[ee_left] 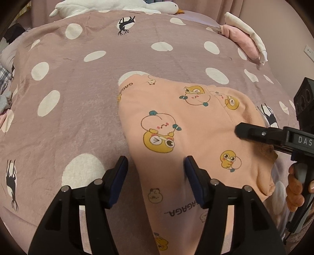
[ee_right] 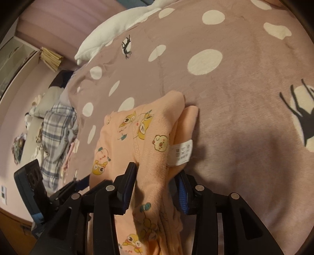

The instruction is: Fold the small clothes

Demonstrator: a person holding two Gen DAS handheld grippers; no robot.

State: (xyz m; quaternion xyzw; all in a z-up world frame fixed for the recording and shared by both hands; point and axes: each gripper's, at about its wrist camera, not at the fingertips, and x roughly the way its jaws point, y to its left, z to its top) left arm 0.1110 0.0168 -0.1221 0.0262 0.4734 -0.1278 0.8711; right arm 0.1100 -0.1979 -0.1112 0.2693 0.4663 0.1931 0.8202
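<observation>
Peach garment [ee_left: 176,125] lies on my spotted bedspread [ee_left: 78,82], print reading "GAGAGA". My left gripper [ee_left: 156,168] stands apart astride it; my right gripper [ee_right: 155,176], apart, straddles bunched fabric. Only right view shows care label [ee_right: 181,154], illegible.

A wide bed is covered with a dusty mauve blanket [ee_left: 94,109] printed with white dots and small black deer figures. At its far end lies a long white plush goose [ee_left: 109,6] with an orange beak, and behind it hangs a pale pink curtain [ee_right: 64,21]. At one corner lies a pink cushion [ee_left: 241,38] under a cream cloth [ee_left: 249,31]. Beside the bed, against the light pink wall [ee_right: 13,125], there is a blue and white checked cloth [ee_right: 55,135]. The light is dim and warm.
</observation>
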